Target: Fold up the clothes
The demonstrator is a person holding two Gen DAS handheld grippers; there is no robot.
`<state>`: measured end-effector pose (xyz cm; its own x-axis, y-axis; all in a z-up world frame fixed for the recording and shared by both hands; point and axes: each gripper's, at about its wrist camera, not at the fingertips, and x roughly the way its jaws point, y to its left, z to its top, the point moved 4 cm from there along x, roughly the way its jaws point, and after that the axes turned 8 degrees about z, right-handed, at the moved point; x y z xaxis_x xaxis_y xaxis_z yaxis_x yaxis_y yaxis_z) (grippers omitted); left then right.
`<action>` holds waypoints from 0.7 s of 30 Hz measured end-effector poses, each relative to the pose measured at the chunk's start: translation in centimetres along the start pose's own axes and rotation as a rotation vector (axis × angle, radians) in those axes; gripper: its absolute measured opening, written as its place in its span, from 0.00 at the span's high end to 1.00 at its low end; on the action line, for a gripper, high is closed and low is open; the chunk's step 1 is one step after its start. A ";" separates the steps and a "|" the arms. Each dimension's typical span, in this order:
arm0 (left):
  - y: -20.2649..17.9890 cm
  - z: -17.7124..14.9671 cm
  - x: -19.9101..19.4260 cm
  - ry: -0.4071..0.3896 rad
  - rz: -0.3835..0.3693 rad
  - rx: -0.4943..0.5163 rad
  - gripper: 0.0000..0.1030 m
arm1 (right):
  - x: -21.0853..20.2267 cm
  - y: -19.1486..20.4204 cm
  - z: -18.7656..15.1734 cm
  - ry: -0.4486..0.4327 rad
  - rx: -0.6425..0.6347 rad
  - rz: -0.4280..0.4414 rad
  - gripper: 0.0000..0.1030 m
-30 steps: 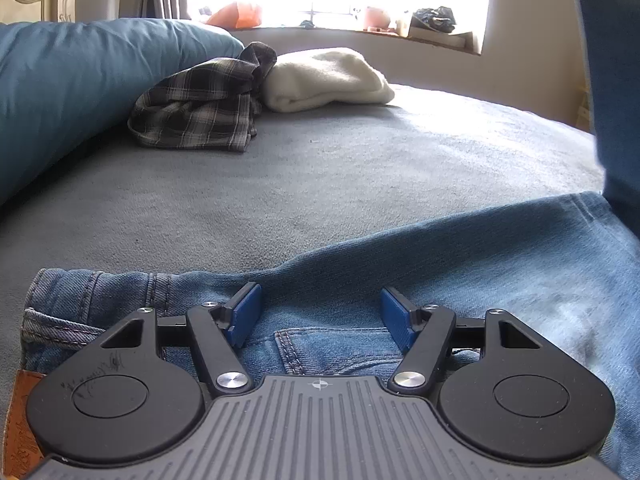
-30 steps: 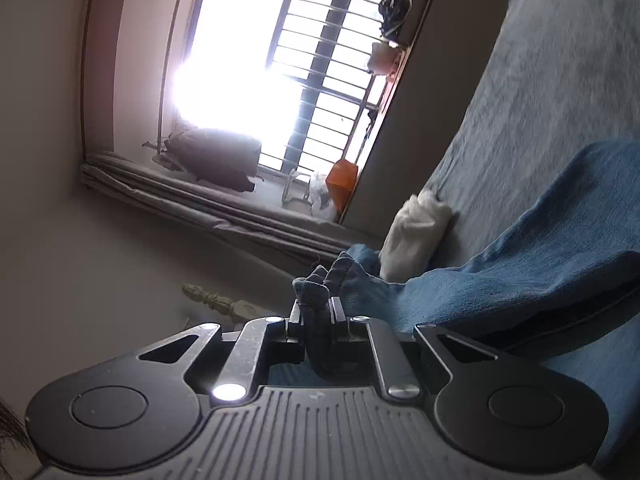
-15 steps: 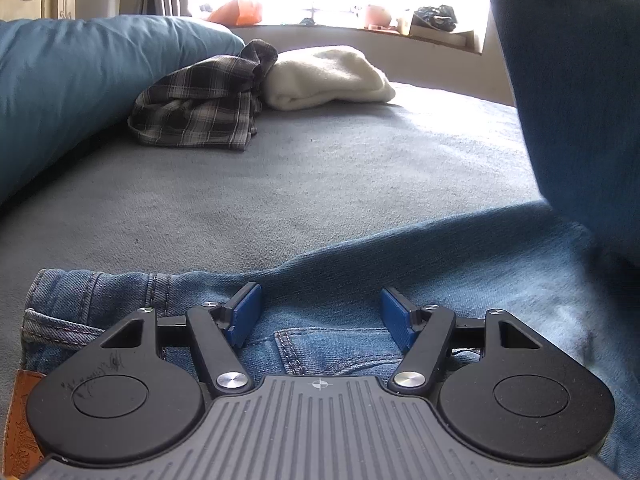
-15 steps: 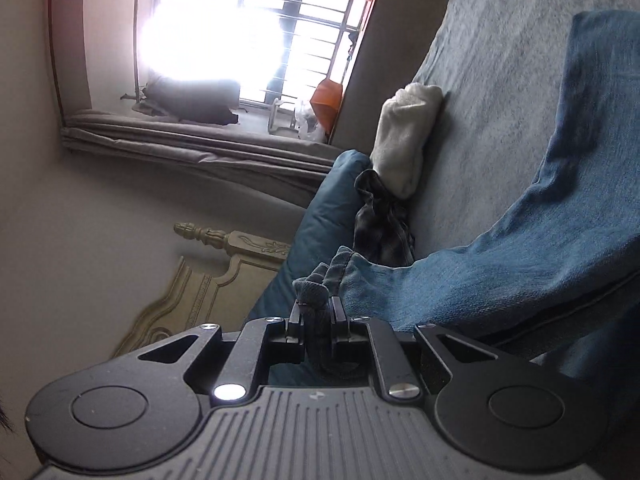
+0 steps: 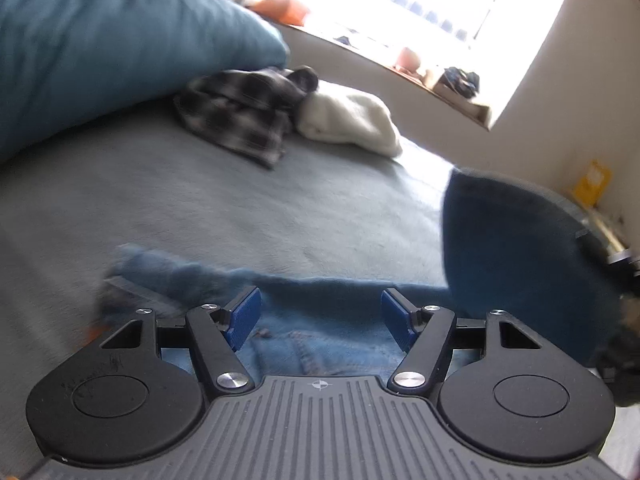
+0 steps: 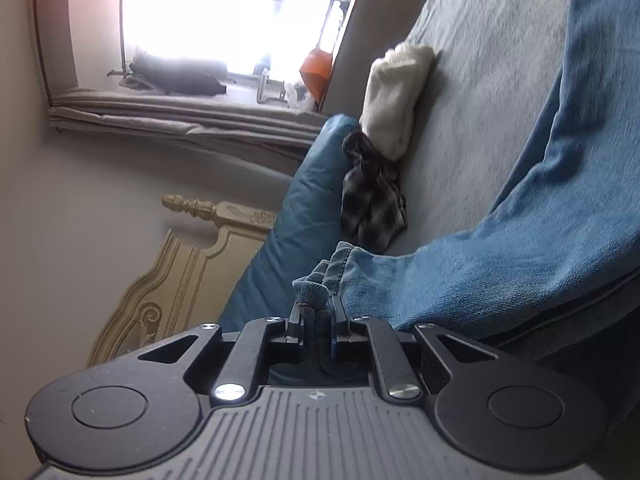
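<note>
Blue jeans (image 5: 320, 340) lie on the grey bed cover (image 5: 240, 200), waist end under my left gripper (image 5: 320, 314). That gripper is open, its blue pads apart just above the denim with nothing between them. A lifted jeans leg (image 5: 520, 248) hangs at the right of the left wrist view. In the right wrist view my right gripper (image 6: 318, 320) is shut on the jeans hem (image 6: 320, 284), and the leg (image 6: 520, 240) stretches away from it over the bed. The right camera is rolled on its side.
A checked shirt (image 5: 240, 116) and a cream folded garment (image 5: 352, 120) lie at the far side of the bed. A big teal pillow (image 5: 100, 40) fills the left. A window sill (image 5: 400, 68) and wall stand behind; a carved headboard (image 6: 180, 272) shows in the right wrist view.
The left gripper has lifted and tilted, still open over the waist. The right gripper has carried the held leg down and toward the waist end; the hanging leg now sits lower at right.
</note>
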<state>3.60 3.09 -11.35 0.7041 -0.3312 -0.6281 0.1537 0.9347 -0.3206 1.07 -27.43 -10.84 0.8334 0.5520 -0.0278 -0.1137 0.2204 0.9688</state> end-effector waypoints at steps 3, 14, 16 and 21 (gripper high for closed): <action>2.2 -0.2 -2.9 -0.014 0.007 -0.056 0.35 | 1.6 0.0 -0.3 0.045 -0.013 -0.005 0.89; 8.5 -1.7 -7.6 -0.006 0.108 -0.182 0.36 | 7.2 1.0 -6.1 0.205 -0.143 -0.038 0.89; 9.5 -2.0 -7.7 0.002 0.113 -0.216 0.40 | 8.2 1.2 -7.3 0.233 -0.169 -0.046 0.89; 11.4 -2.4 -7.8 0.015 0.100 -0.289 0.42 | 10.2 1.6 -10.1 0.297 -0.237 -0.070 0.89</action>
<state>-1.77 15.98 -11.79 0.6949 -0.2430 -0.6768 -0.1216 0.8879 -0.4437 3.97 -13.35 -12.10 0.6548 0.7301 -0.1953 -0.2130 0.4263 0.8792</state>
